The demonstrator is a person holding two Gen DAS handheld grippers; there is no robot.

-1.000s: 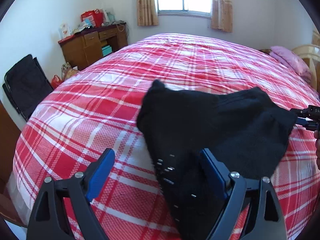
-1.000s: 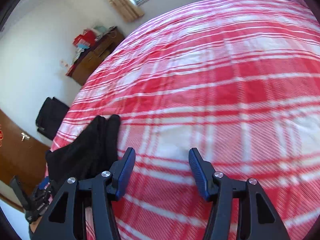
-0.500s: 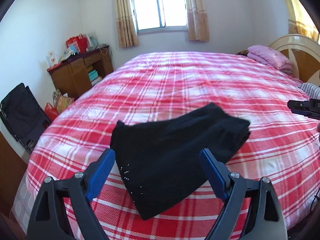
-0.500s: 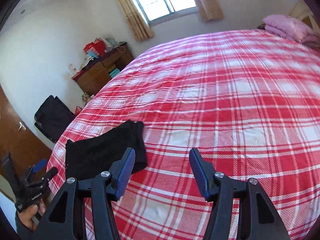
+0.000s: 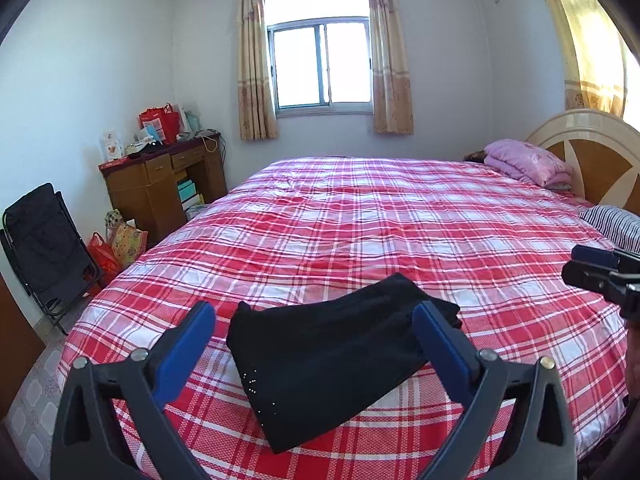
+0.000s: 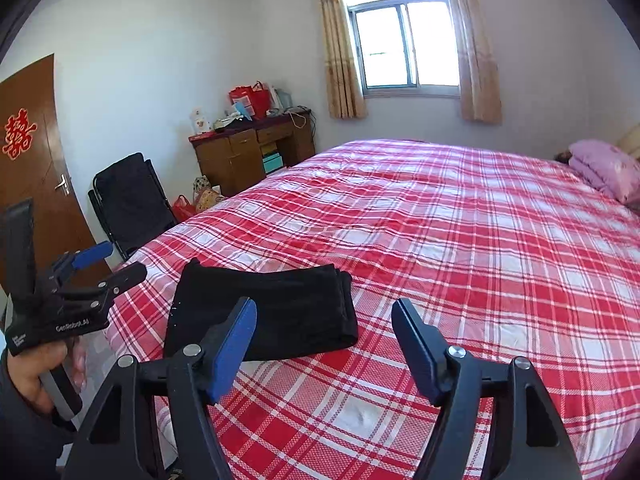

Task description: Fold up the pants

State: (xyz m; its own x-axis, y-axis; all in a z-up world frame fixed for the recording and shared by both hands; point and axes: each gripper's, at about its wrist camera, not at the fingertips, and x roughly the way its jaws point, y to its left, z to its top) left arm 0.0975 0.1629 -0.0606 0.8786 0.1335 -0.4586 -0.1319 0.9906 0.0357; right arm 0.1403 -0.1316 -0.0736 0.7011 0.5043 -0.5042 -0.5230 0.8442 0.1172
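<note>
I see the folded black pants [image 5: 332,364] lying on the bed [image 5: 400,232] near its front edge. My left claw [image 5: 314,344] hovers above them, jaws opening, nothing gripped. My right claw [image 6: 324,336], also opening and empty, hangs just right of them.

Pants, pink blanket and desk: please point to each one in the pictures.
pants [image 5: 332,364]: left wrist view, middle of the folded black cloth.
pink blanket [image 5: 528,162]: left wrist view, top of the folded pile by the headboard.
desk [image 6: 244,156]: right wrist view, front of its left cabinet.
</note>
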